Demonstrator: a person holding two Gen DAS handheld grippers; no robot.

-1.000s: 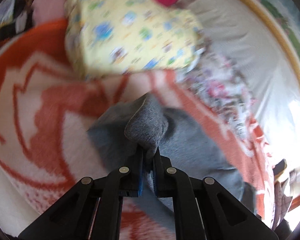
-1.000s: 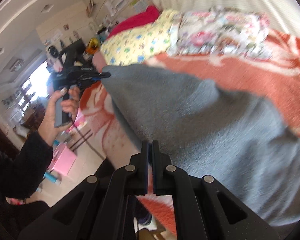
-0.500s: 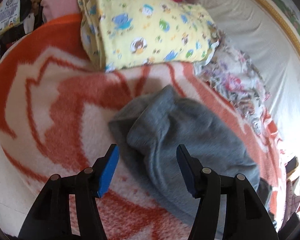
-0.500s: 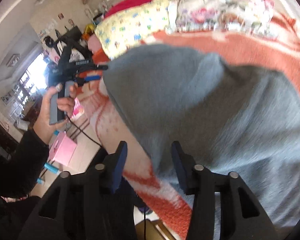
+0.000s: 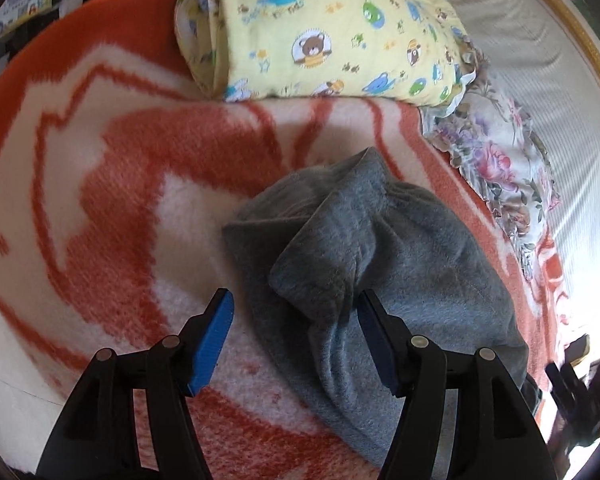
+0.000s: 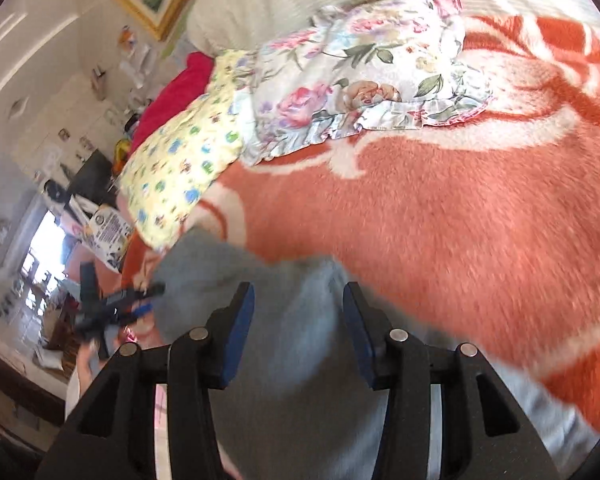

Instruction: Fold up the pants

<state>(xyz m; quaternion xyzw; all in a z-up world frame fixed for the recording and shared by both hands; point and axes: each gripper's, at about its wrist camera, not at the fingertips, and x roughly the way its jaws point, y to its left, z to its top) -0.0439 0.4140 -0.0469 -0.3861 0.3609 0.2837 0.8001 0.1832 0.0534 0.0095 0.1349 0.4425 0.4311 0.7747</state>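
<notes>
The grey pants [image 5: 384,264] lie folded over on an orange and white blanket [image 5: 112,184], with a bunched corner pointing toward me. My left gripper [image 5: 294,320] is open, its blue-padded jaws standing on either side of that corner without touching it. In the right wrist view the pants [image 6: 296,368] fill the lower middle, blurred. My right gripper [image 6: 298,318] is open just above the cloth and holds nothing. The left gripper also shows in the right wrist view [image 6: 116,308] at the far end of the pants.
A yellow bear-print pillow [image 5: 332,28] and a floral pillow [image 5: 500,164] lie at the head of the bed, also in the right wrist view [image 6: 180,168] [image 6: 364,76]. A white headboard cushion [image 5: 540,40] stands behind. Room clutter [image 6: 40,280] lies beyond the bed's left edge.
Both grippers were shut on the grey pants a second ago. Both have opened and let the cloth drop onto the blanket, and have pulled back a little.
</notes>
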